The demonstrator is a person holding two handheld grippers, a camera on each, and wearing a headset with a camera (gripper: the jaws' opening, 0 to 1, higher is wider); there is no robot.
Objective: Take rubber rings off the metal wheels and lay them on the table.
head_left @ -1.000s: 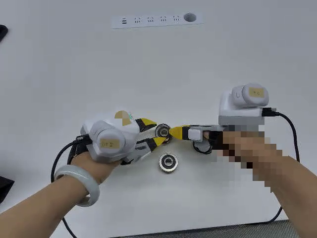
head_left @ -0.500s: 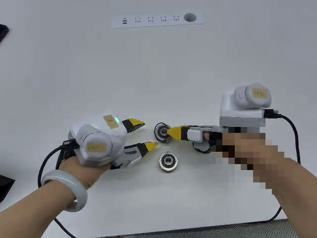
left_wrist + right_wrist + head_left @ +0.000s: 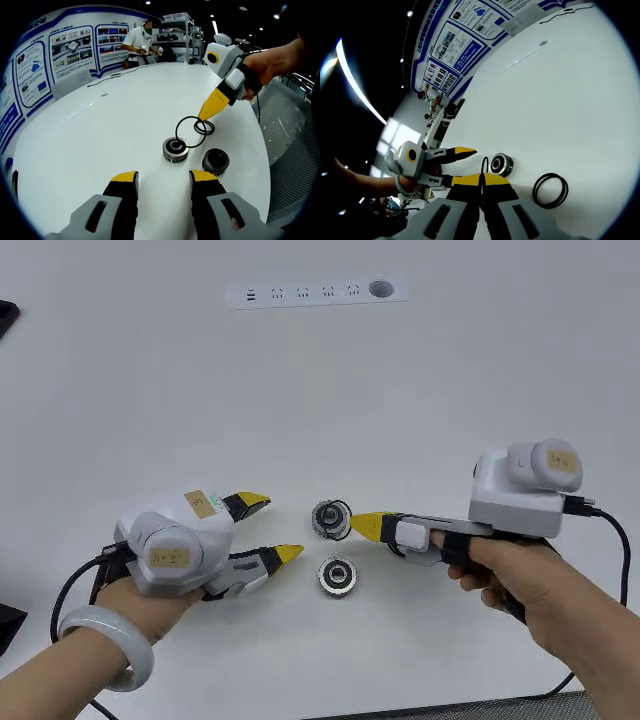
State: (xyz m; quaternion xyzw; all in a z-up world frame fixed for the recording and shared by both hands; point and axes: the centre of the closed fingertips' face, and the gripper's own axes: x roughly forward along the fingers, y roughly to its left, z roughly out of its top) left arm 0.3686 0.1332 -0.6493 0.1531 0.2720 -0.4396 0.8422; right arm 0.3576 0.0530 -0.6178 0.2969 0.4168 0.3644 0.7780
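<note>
Whereas a second ago it clasped the upper metal wheel (image 3: 328, 518), the left gripper (image 3: 272, 527) now sits back, jaws apart. The right gripper (image 3: 356, 525), jaws together, pinches a rubber ring (image 3: 176, 130) that leans on that wheel on the table (image 3: 300, 390).

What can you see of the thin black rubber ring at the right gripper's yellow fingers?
The thin black rubber ring is a whole, round loop, slack rather than stretched. The right gripper has its yellow fingers shut on one side of it. The opposite side rests on top of a round silver metal wheel, seemingly not seated around its rim. The ring hangs tilted between the two.
</note>
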